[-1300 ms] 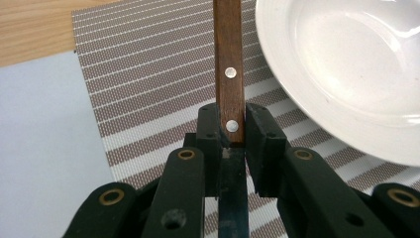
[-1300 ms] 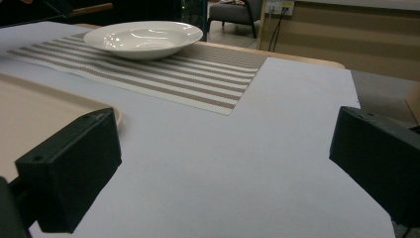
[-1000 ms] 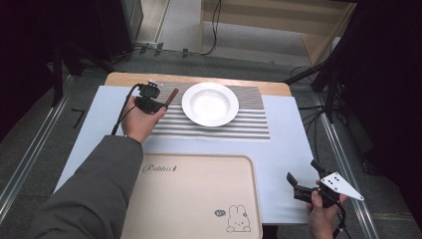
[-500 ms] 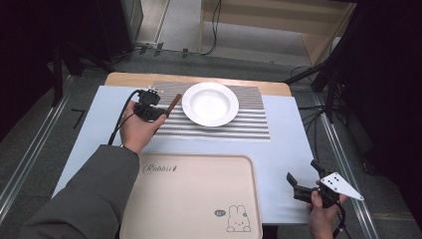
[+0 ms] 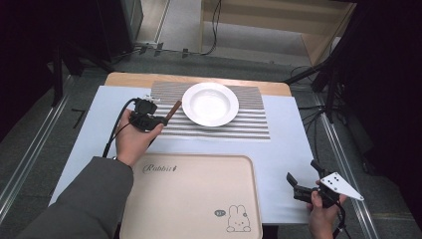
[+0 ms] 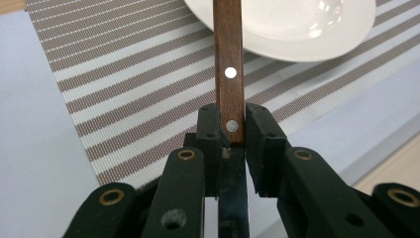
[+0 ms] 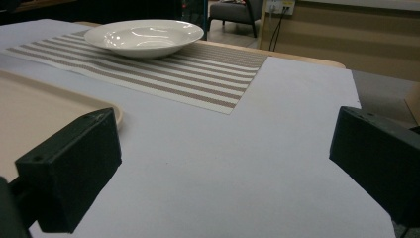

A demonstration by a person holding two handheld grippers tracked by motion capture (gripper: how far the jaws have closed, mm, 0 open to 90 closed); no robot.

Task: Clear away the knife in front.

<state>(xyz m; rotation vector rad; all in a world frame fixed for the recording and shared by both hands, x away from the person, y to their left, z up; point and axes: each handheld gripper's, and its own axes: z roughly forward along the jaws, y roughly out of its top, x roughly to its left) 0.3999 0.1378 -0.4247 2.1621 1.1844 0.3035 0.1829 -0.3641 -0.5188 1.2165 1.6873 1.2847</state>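
High view: table under pale sheet, striped placemat at far side, dark floor around. White plate on mat; beige tray at near edge. Left gripper over mat's left end, just beside plate.

Left gripper view: jaws clamped on wooden handle, its far end crossing plate rim.

Right gripper view: jaws wide apart, nothing between; open sheet ahead, tray corner left, plate far off.

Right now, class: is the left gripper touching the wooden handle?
Touching. In the left gripper view, the left gripper has both jaws pressed against the wooden handle.
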